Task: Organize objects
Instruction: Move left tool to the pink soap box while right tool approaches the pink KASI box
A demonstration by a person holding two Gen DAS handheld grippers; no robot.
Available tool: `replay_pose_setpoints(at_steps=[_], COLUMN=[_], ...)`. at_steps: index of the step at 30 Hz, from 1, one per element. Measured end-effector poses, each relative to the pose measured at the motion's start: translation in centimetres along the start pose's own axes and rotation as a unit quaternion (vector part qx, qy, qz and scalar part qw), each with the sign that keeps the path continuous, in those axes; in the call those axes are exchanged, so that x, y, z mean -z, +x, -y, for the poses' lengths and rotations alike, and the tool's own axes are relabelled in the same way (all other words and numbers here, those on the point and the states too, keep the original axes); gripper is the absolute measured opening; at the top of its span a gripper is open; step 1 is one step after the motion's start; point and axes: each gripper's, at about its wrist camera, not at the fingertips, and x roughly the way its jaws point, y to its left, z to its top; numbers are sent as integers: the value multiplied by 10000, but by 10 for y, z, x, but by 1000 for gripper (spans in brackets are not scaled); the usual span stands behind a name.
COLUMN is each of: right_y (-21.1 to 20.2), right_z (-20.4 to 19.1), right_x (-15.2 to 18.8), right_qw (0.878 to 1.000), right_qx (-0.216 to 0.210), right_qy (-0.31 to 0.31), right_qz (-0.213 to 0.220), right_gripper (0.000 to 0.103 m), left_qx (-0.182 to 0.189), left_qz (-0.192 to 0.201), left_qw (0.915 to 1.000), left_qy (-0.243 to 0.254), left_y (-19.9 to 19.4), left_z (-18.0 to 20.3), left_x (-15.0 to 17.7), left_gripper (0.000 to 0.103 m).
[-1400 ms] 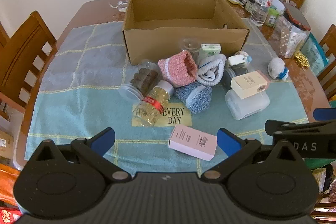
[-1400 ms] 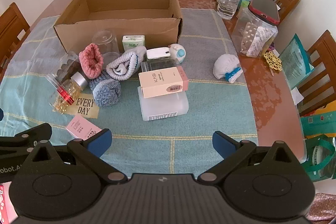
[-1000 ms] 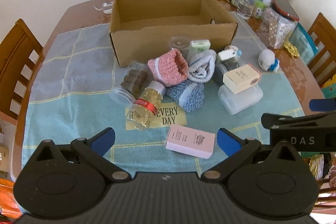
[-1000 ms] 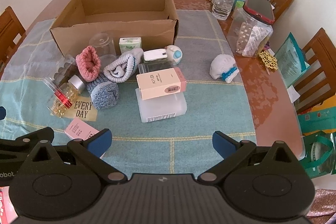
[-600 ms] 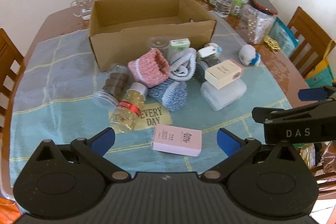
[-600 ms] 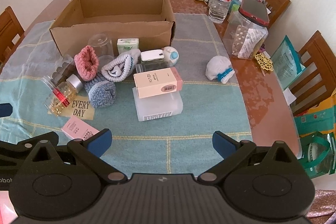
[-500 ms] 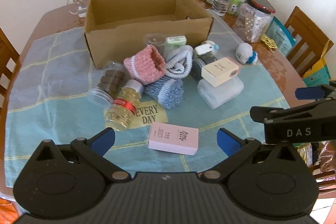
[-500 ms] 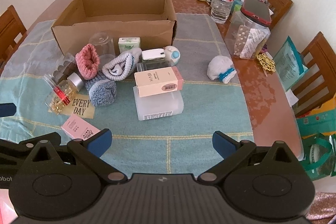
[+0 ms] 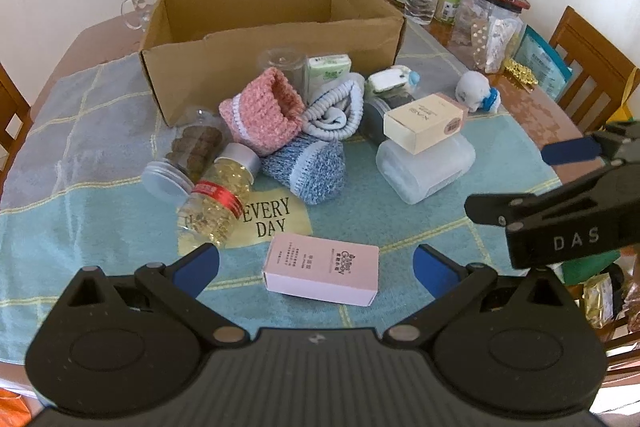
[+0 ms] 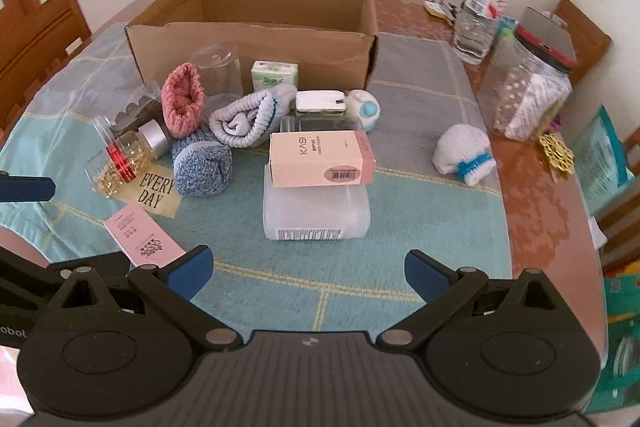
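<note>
Reading labels: cream box [image 10: 322, 158] said "KASI"; card [image 9: 267, 218] said "EVERY DAY".
Left gripper [image 9: 316, 263]: jaws spread, empty, over pink box [image 9: 322, 268].
Right gripper [image 10: 308, 269]: released, empty; side read "DAS".
Carton [image 9: 276, 39]: behind pile.

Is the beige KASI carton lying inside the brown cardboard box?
No, the beige KASI carton rests on a translucent plastic container on the cloth, in front of the brown cardboard box.
</note>
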Motion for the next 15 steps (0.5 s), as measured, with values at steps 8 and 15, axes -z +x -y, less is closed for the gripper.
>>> replay_pose_setpoints(at_steps=[8, 15], right_y=[16, 27], right_z=[9, 17], right_x=[-1, -2], right_qw=[9996, 9994], right_qx=[-237, -294], right_qy=[-171, -180], right_qz=[61, 54], right_gripper=[103, 103], left_qx=[-10, 21], left_qz=[-78, -83], left_qw=[10000, 9997], left_qy=[46, 237], left_y=[18, 37], left_z=[2, 3], left_x=[7, 14], left_gripper=[102, 102])
